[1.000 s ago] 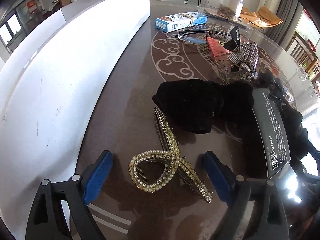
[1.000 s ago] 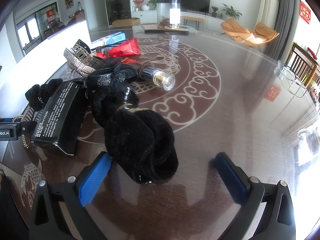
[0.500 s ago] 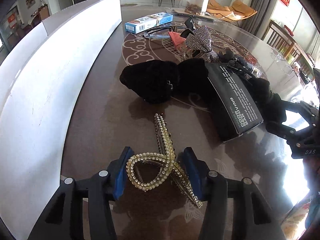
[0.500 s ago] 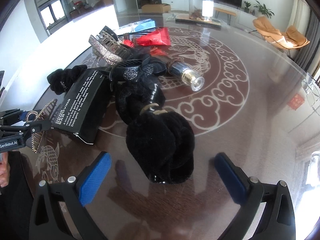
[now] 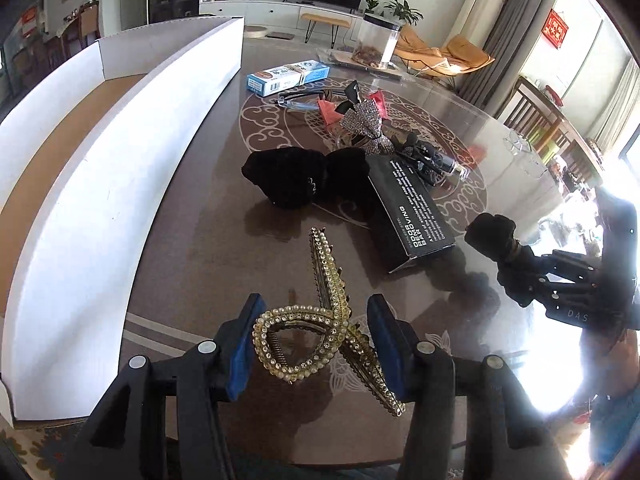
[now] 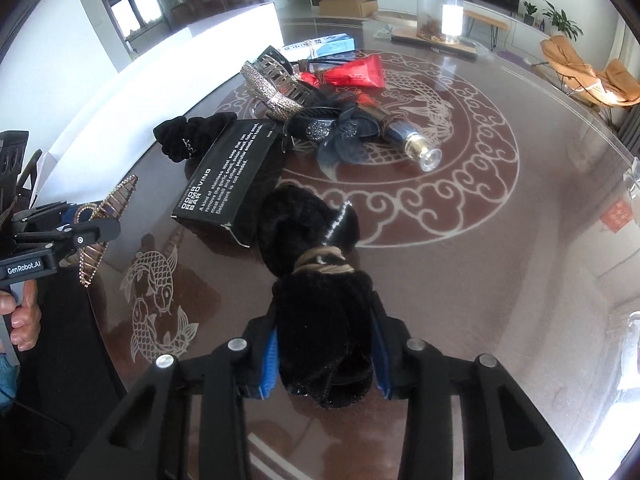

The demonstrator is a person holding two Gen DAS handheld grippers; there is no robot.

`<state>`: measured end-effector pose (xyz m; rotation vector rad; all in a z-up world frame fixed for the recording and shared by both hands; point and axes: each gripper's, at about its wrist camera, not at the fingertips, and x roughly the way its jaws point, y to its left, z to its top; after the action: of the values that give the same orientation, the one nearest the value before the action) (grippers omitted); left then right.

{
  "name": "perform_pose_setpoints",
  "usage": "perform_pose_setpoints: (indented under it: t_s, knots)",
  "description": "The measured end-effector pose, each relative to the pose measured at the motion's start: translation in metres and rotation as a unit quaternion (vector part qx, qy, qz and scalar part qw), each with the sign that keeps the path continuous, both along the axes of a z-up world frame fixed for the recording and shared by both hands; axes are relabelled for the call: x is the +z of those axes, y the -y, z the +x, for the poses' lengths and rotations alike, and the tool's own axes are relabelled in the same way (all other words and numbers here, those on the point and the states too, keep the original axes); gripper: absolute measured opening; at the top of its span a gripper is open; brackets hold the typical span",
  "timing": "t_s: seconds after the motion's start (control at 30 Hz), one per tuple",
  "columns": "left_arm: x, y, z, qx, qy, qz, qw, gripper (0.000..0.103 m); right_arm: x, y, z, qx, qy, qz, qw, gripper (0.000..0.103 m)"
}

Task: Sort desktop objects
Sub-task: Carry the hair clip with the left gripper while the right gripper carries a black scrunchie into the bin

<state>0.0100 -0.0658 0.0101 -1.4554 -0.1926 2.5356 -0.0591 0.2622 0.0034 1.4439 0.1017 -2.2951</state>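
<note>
My left gripper (image 5: 310, 340) is shut on a gold pearl-studded hair clip (image 5: 320, 320) and holds it above the dark table; the clip also shows in the right wrist view (image 6: 106, 224). My right gripper (image 6: 324, 354) is shut on a black velvet bow hair tie (image 6: 320, 292) with a beige band; it also shows in the left wrist view (image 5: 494, 234). A pile of accessories lies mid-table: a black scrunchie (image 5: 292, 180), a black soap box (image 5: 408, 210), a rhinestone bow clip (image 5: 362, 122) and a blue box (image 5: 288, 76).
A long white cardboard box (image 5: 108, 148) with an open top stands along the table's left side. A red packet (image 6: 352, 74) and a small bottle (image 6: 416, 148) lie in the pile. A clear canister (image 6: 440, 12) stands at the far edge.
Both grippers have risen from the table. The left one lifted the gold clip it closed on. The right one shut on the black bow and lifted it.
</note>
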Motion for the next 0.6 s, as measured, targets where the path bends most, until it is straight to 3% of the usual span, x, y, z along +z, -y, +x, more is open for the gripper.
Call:
perform_pose_setpoints:
  t_s: [0.17,0.27,0.37,0.5,0.6]
  knots:
    - [0.05,0.036,-0.002,0.028,-0.037,0.043,0.998,0.053,0.037,0.009,0.001,-0.003,-0.024,-0.041,0.999,0.038]
    - [0.087,0.077,-0.007,0.058,-0.065,0.053,0.9948,0.053,0.075,0.05,-0.015,0.024,-0.053,-0.075,0.996,0.038]
    - [0.109,0.127,-0.019,0.105,-0.076,0.027,0.9912,0.053,0.106,0.114,-0.038,0.065,-0.072,-0.109,0.989,0.038]
    - [0.099,0.196,-0.042,0.172,-0.041,-0.018,0.9841,0.053,0.13,0.222,-0.064,0.127,-0.086,-0.131,0.979,0.038]
    - [0.072,0.24,-0.054,0.21,0.002,-0.047,0.9766,0.052,0.123,0.306,-0.079,0.171,-0.078,-0.122,0.975,0.038]
